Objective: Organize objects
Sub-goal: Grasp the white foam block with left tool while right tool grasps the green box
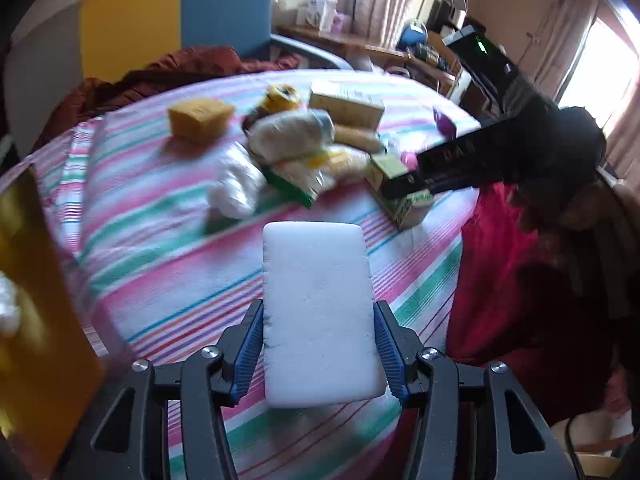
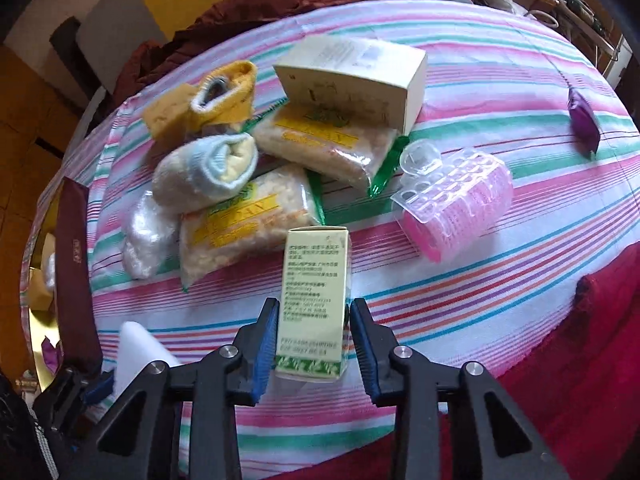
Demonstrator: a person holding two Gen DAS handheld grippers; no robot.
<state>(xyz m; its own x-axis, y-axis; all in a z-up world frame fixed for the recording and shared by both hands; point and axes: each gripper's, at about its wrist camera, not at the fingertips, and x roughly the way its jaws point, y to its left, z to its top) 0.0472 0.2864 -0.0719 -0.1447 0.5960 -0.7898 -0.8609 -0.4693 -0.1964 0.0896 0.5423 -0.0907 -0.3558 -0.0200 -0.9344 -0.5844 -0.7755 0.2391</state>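
My left gripper (image 1: pixel 319 344) is shut on a white foam block (image 1: pixel 318 308), its blue pads pressing both long sides, held above the striped tablecloth (image 1: pixel 160 272). The same block (image 2: pixel 136 352) shows at the lower left of the right wrist view. My right gripper (image 2: pixel 314 344) is shut on a small cream-and-green carton (image 2: pixel 316 300) with printed text. In the left wrist view that carton (image 1: pixel 412 204) sits near the table's right edge, under the right gripper's black fingers (image 1: pixel 404 188).
A heap mid-table holds two snack packets (image 2: pixel 236 224), rolled socks (image 2: pixel 204 172), a yellow sponge (image 2: pixel 164 116), a plastic-wrapped bundle (image 2: pixel 146 236) and a big cream box (image 2: pixel 352 80). Pink hair rollers (image 2: pixel 456 204) and a purple sachet (image 2: pixel 582 118) lie right. A maroon-and-gold box (image 2: pixel 76 264) stands left, a red cloth (image 2: pixel 580 340) near right.
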